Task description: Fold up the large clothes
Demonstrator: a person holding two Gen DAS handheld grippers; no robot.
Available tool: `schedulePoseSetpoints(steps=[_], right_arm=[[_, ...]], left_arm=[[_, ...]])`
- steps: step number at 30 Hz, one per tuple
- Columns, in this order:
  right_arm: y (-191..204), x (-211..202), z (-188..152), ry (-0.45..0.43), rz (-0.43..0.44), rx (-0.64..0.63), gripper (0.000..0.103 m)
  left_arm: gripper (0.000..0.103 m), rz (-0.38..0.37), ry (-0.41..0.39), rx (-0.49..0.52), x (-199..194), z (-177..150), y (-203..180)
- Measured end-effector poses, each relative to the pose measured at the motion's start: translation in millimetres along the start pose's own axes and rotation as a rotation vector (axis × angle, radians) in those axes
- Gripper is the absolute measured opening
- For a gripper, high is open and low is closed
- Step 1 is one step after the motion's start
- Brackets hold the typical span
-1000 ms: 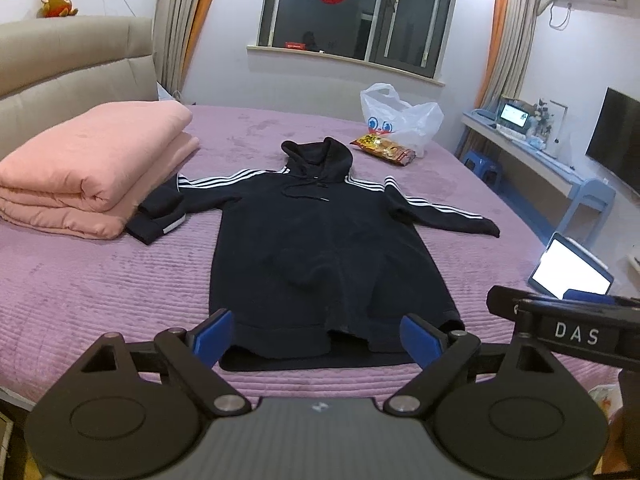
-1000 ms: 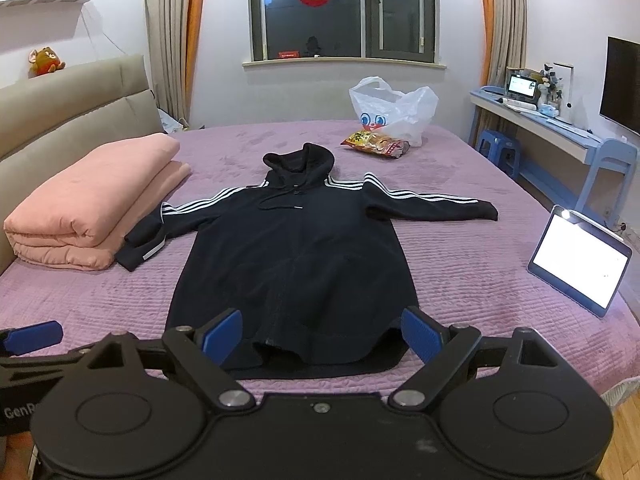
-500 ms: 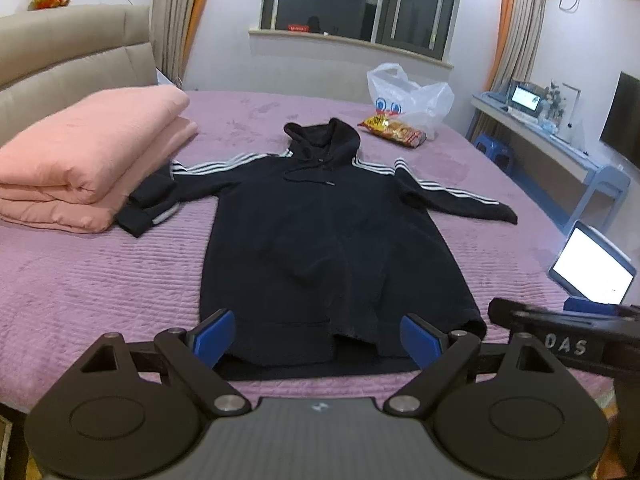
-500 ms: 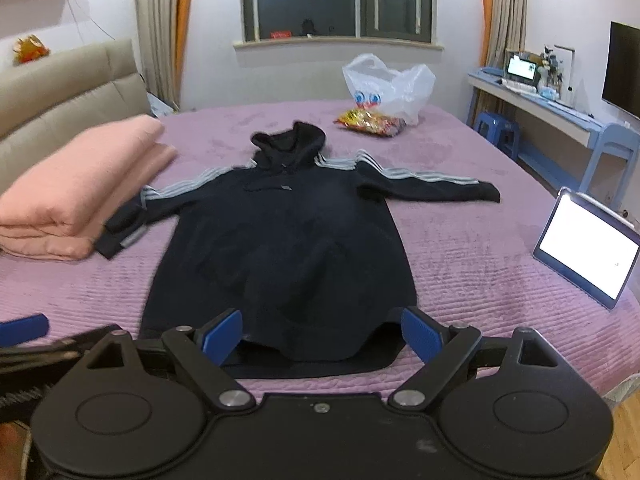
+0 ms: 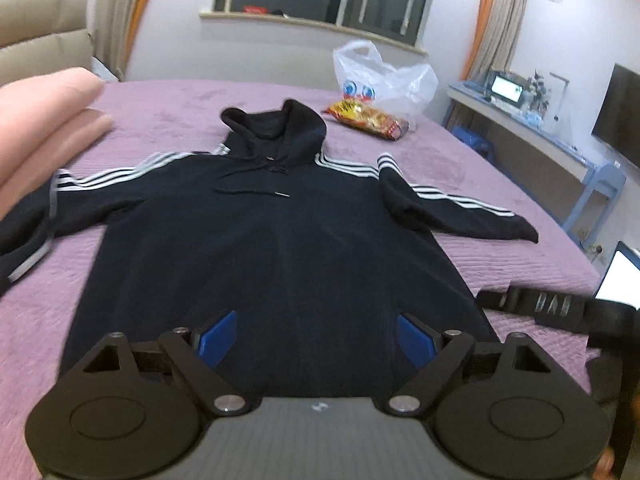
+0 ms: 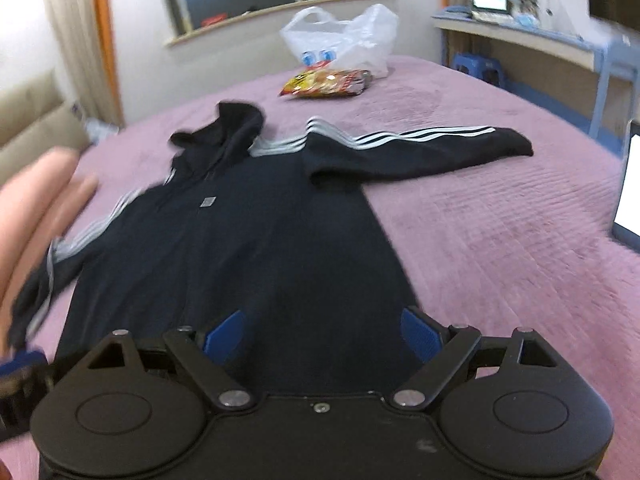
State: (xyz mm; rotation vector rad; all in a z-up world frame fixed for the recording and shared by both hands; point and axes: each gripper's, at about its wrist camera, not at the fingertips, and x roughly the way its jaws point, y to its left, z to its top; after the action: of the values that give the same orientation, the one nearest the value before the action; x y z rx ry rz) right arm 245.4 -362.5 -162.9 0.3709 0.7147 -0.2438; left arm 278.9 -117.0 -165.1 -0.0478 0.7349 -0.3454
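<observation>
A large black hoodie (image 5: 276, 240) with white sleeve stripes lies flat on the purple bed, hood away from me, sleeves spread. It also shows in the right wrist view (image 6: 248, 240). My left gripper (image 5: 318, 338) is open and empty, above the lower part of the hoodie. My right gripper (image 6: 322, 338) is open and empty, above the hoodie's lower right part. The right gripper's body shows at the right edge of the left wrist view (image 5: 560, 308). The hem is hidden under both grippers.
A folded pink quilt (image 5: 40, 120) lies at the left. A white plastic bag (image 5: 384, 76) and a snack packet (image 5: 368, 120) sit behind the hood. A lit tablet (image 6: 630, 196) lies on the bed at the right. A desk (image 5: 532, 132) stands beyond.
Both grippers have moved forward and lower over the hoodie, so the hem has passed out of sight beneath them. The right gripper has turned left. Both stay open.
</observation>
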Motion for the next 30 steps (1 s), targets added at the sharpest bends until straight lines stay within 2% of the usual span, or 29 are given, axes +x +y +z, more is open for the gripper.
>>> schedulePoseSetpoints(steps=[4,8,11,15,19,22,24,26,27,28,29,30], right_arm=[[-36.2,30.5,44.7,-0.005,-0.039,0.091,0.100],[-86.8,56.7,99.3,-0.049,-0.130,0.134,0.096],[-132.2,86.1,142.4,-0.073,-0.218,0.170,0.096],[-196.3,140.2,187.0,-0.020,-0.253,0.297,0.096],[-261.3,205.6,207.3,0.067,-0.219,0.489,0.096],[-297.8,240.9,200.2,0.095,-0.197,0.650,0.097],[-301.8,247.6,202.3,0.034,-0.200,0.654,0.098],[-295.2,259.1,209.7,0.032,-0.184,0.612,0.095],[-289.4,265.2,211.8,0.032,-0.161,0.580,0.071],[-284.3,272.2,214.4,0.055,-0.136,0.542,0.019],[-280.4,278.3,217.1,0.077,-0.107,0.517,0.013],[-278.0,279.1,221.7,0.068,-0.107,0.494,0.014]], left_arm=[[0.087,-0.013,0.066,0.002,39.8,24.6,-8.8],[0.087,-0.005,0.121,0.021,74.5,46.7,-25.2],[0.087,-0.006,0.122,0.048,98.9,64.9,-42.0],[0.087,-0.028,0.111,0.059,151.8,100.4,-66.8],[0.087,-0.030,0.117,0.026,204.5,128.1,-82.1],[0.087,-0.020,0.136,0.001,237.9,139.2,-88.5],[0.087,-0.005,0.153,0.005,256.9,143.1,-90.7],[0.087,0.006,0.162,0.015,270.4,143.5,-93.4],[0.086,0.011,0.169,0.020,276.8,143.5,-93.8],[0.084,0.012,0.171,0.026,284.9,144.5,-94.9],[0.081,0.015,0.175,0.031,291.0,145.3,-95.5],[0.079,0.018,0.183,0.035,298.6,147.8,-97.0]])
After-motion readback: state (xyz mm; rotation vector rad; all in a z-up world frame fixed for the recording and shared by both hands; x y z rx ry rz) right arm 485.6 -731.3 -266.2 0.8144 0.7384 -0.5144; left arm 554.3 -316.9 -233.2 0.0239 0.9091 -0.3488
